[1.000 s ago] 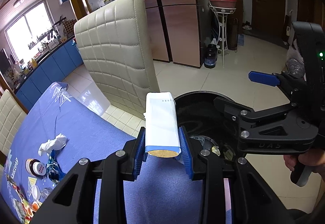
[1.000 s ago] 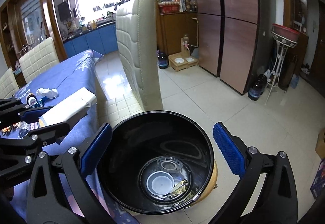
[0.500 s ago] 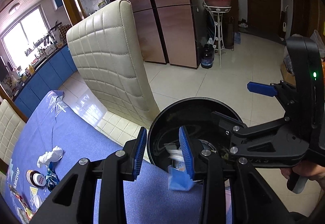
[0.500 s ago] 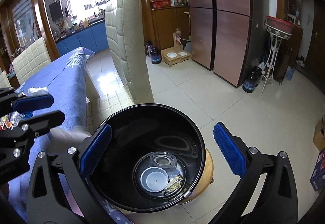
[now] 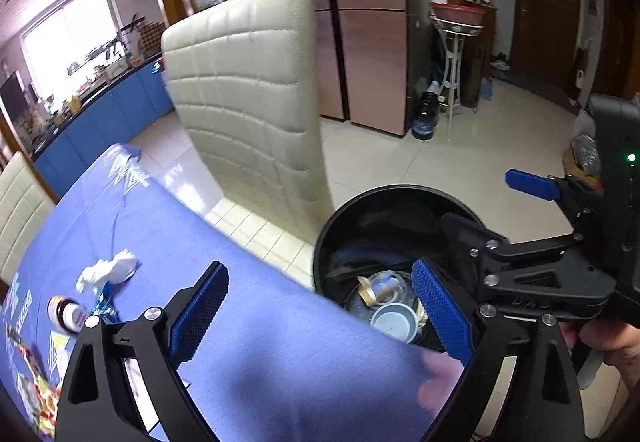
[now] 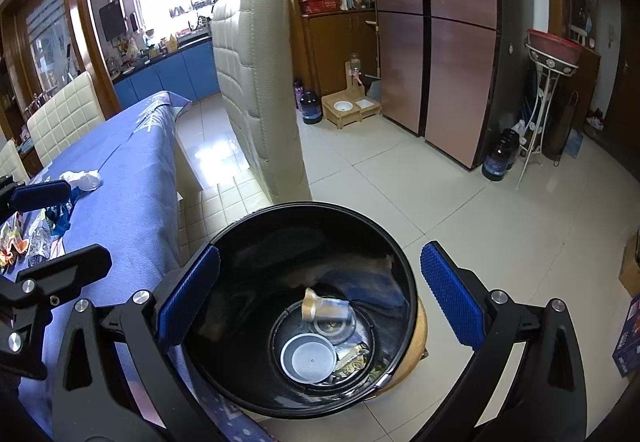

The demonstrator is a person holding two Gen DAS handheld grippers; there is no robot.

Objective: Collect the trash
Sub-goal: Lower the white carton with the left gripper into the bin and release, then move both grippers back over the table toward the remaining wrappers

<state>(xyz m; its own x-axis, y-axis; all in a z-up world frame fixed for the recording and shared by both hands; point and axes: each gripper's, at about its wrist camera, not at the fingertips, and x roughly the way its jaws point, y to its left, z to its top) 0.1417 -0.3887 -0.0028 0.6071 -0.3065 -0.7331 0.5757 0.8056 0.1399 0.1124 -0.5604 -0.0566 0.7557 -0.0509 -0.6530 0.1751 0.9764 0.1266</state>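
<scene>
The black trash bin (image 6: 248,254) stands on a wooden stool at the table's edge. At its bottom lie a plastic lid (image 6: 308,360), wrappers and a white carton (image 6: 330,308) with a golden end. My left gripper (image 5: 318,268) hangs over the blue tablecloth (image 5: 160,226) beside the bin (image 5: 360,209). Its jaws are opening wide with nothing between them. My right gripper (image 6: 320,250) hovers open above the bin, holding nothing. It also shows in the left wrist view, right gripper (image 5: 492,201). A crumpled tissue (image 5: 108,270), a small jar (image 5: 66,314) and a blue wrapper (image 5: 106,306) lie on the table.
A cream padded chair (image 5: 248,101) stands close behind the bin at the table's side. More colourful wrappers (image 6: 16,246) lie at the table's near left. Tiled floor (image 6: 460,193) spreads to the right, with a metal plant stand (image 6: 548,81) and dark bottles by the cabinets.
The left gripper let go of the white carton, which dropped into the bin. Its jaws spread wide and the view swung slightly left. The right gripper stayed over the bin.
</scene>
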